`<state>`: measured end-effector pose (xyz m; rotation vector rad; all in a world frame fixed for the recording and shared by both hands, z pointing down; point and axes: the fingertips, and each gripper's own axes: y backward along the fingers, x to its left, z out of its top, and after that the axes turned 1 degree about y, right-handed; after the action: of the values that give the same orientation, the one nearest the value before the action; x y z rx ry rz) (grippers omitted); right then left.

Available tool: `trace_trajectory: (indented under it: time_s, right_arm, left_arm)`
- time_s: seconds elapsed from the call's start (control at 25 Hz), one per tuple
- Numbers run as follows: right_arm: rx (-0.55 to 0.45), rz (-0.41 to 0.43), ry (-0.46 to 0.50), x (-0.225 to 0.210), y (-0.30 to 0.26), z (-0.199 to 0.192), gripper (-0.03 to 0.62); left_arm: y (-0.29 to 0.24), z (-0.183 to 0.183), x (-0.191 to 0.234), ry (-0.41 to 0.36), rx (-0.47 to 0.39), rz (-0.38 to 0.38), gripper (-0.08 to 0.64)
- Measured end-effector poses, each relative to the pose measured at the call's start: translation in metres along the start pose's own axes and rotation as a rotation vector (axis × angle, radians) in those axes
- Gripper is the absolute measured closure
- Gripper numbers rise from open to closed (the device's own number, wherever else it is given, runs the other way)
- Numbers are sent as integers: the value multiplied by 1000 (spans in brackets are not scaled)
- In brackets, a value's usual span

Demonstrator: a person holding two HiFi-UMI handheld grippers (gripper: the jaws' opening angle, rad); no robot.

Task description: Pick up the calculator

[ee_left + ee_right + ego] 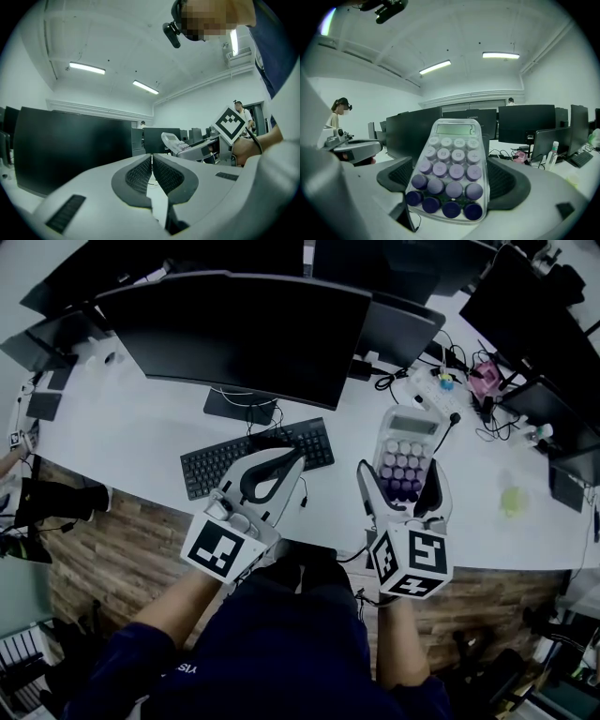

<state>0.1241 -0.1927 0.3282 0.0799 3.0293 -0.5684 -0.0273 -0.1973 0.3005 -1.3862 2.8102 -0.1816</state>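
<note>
My right claw holds the calculator by its long sides. It points straight ahead, screen end farthest from me.

Left hand-held gripper, jaws together, near dark monitor

The left gripper points forward and roughly level, its jaws pressed together pad to pad; its marker cube sits nearest the body, the bare left forearm behind it; the right gripper — tilted a little downward — has its jaws spread wide, clamped on the sides of the calculator; the right forearm runs straight back; the two grippers sit side by side, apart.
</note>
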Motion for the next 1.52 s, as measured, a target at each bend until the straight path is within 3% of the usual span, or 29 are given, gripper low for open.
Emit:
trace_trajectory:
  time_s: [0.96, 1.52]
  right_arm:
    - [-71, 43, -51, 1, 16, 25, 95]
    - [-114, 114, -67, 9, 22, 36, 95]
  left_arm:
    - [-2, 7, -7, -13, 2, -19, 526]
    - [-5, 14, -13, -32, 6, -37, 526]
